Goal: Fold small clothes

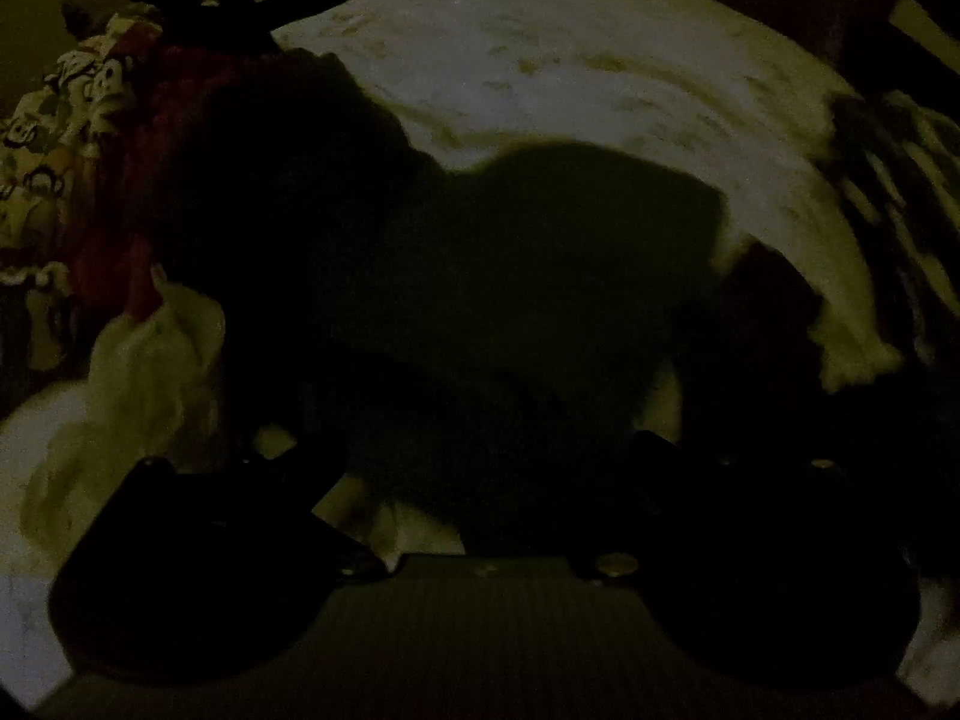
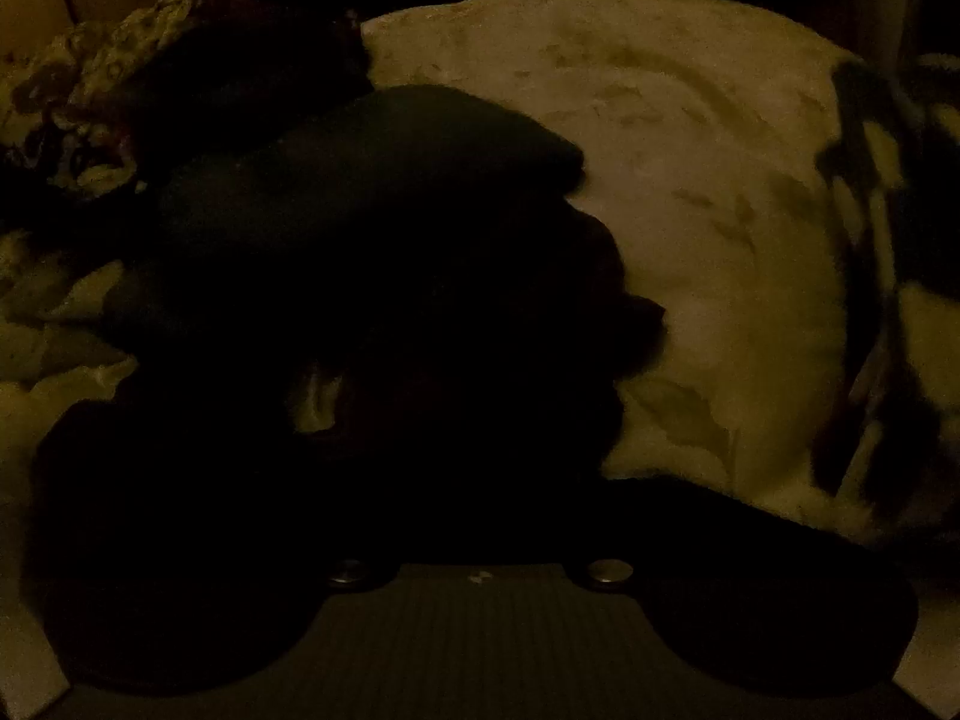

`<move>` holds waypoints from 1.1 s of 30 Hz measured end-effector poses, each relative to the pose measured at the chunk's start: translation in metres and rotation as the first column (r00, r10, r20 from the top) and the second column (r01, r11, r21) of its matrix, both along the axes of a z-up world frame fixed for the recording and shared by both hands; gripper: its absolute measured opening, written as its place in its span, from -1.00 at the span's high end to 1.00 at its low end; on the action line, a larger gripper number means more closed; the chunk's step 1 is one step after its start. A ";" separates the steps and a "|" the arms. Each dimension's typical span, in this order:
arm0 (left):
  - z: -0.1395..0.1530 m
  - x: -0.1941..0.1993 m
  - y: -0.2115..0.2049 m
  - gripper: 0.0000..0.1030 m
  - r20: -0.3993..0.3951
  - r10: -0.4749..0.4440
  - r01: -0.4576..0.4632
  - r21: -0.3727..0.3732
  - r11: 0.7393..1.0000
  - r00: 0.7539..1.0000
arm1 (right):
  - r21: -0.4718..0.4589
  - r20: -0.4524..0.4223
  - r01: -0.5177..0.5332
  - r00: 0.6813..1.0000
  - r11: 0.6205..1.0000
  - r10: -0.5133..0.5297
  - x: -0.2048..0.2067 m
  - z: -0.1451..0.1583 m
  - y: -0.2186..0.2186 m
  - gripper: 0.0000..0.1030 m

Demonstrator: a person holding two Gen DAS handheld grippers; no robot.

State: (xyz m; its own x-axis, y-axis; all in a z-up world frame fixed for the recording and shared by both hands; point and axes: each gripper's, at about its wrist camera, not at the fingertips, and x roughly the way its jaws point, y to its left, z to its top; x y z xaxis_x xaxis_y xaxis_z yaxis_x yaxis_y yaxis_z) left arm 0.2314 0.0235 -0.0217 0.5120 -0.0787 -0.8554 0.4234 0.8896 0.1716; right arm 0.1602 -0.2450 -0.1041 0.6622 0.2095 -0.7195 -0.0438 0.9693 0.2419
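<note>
The picture is very dim. A dark garment [image 1: 540, 252] lies on a pale bedspread [image 1: 570, 60]. My left gripper [image 1: 462, 450] hovers over its near edge, its two black fingers [image 1: 252, 498] far apart and open, with dark cloth showing between them. In the right wrist view the same dark garment [image 2: 390, 180] fills the middle and bunches up around my right gripper [image 2: 474, 420]. Its fingers merge with the black cloth and look drawn together on it. A small pale patch [image 2: 312, 396] shows in the fabric left of the jaws.
At the left lies a heap of clothes: a cartoon-print piece [image 1: 60, 120], a red one [image 1: 120, 192] and a pale one [image 1: 138, 360]. A dark-and-pale striped cloth [image 1: 888, 168] [image 2: 870, 240] lies at the right edge. The bedspread [image 2: 690, 180] stretches bare behind the garment.
</note>
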 end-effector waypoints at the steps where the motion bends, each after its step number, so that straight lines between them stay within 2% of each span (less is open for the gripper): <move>1: -0.002 -0.014 0.002 -1.00 -0.011 -0.016 0.016 -0.005 1.000 1.000 | 0.035 0.030 -0.010 1.000 0.999 0.009 -0.005 0.005 -0.004 0.75; 4: -0.003 -0.049 0.006 -1.00 -0.015 -0.042 0.041 -0.024 0.999 0.999 | 0.142 0.091 0.006 0.996 0.990 -0.020 -0.029 0.039 -0.026 0.77; 6: 0.003 -0.065 0.009 -1.00 0.032 -0.034 0.035 -0.021 0.999 0.999 | 0.238 0.138 -0.009 0.990 0.971 -0.025 -0.050 0.072 -0.044 0.77; 8: 0.015 -0.071 0.008 -1.00 0.080 0.002 0.000 -0.025 1.000 0.997 | 0.290 0.187 -0.032 0.982 0.956 -0.024 -0.071 0.109 -0.059 0.77; 9: 0.023 -0.076 0.007 -1.00 0.093 0.004 0.000 -0.043 0.999 0.996 | 0.306 0.199 -0.033 0.980 0.951 -0.030 -0.080 0.127 -0.066 0.78; 11: 0.045 -0.081 0.006 -1.00 0.127 -0.014 0.030 -0.127 0.991 0.992 | 0.354 0.229 -0.016 0.971 0.935 -0.071 -0.099 0.163 -0.085 0.94; 13: 0.062 -0.092 0.002 -1.00 0.150 -0.040 0.068 -0.188 0.980 0.988 | 0.381 0.302 -0.016 0.947 0.925 -0.108 -0.120 0.200 -0.100 0.94; 15: 0.069 -0.099 -0.009 -1.00 0.166 -0.060 0.092 -0.195 0.976 0.984 | 0.368 0.350 -0.017 0.929 0.930 -0.122 -0.131 0.221 -0.108 0.94; 17: 0.066 -0.107 -0.022 -1.00 0.181 -0.086 0.114 -0.153 0.982 0.980 | 0.349 0.383 -0.046 0.918 0.936 -0.098 -0.145 0.238 -0.108 0.93; 19: 0.052 -0.114 -0.041 -1.00 0.176 -0.102 0.120 -0.093 0.988 0.979 | 0.315 0.376 -0.055 0.924 0.948 -0.071 -0.151 0.237 -0.102 0.92; 22: 0.023 -0.125 -0.059 -1.00 0.139 -0.156 0.161 -0.025 0.987 0.978 | 0.236 0.451 0.004 0.885 0.972 -0.114 -0.170 0.237 -0.104 0.97; 24: 0.003 -0.132 -0.069 -1.00 0.108 -0.185 0.182 0.036 0.983 0.977 | 0.269 0.483 0.041 0.859 0.962 -0.171 -0.179 0.243 -0.114 0.96; 25: -0.005 -0.134 -0.073 -1.00 0.103 -0.200 0.194 0.064 0.979 0.974 | 0.296 0.476 0.050 0.858 0.954 -0.192 -0.180 0.244 -0.123 0.96; 26: -0.011 -0.135 -0.076 -1.00 0.100 -0.207 0.200 0.079 0.977 0.973 | 0.301 0.457 0.062 0.866 0.951 -0.201 -0.181 0.246 -0.131 0.88; 27: -0.016 -0.134 -0.079 -1.00 0.093 -0.206 0.198 0.089 0.976 0.974 | 0.285 0.431 0.071 0.881 0.956 -0.194 -0.179 0.244 -0.133 0.39; 28: -0.021 -0.132 -0.082 -1.00 0.080 -0.198 0.190 0.099 0.977 0.977 | 0.256 0.374 0.084 0.910 0.963 -0.179 -0.173 0.237 -0.134 -0.56; 29: -0.027 -0.131 -0.085 -1.00 0.064 -0.195 0.187 0.108 0.976 0.979 | 0.242 0.326 0.106 0.927 0.964 -0.184 -0.168 0.226 -0.131 -1.00; 31: -0.038 -0.129 -0.090 -1.00 0.045 -0.208 0.201 0.116 0.973 0.977 | 0.202 0.265 0.120 0.949 0.972 -0.172 -0.162 0.200 -0.121 -1.00; 33: -0.051 -0.130 -0.093 -1.00 0.017 -0.218 0.214 0.139 0.967 0.976 | 0.158 0.181 0.087 0.977 0.984 -0.115 -0.154 0.162 -0.105 -1.00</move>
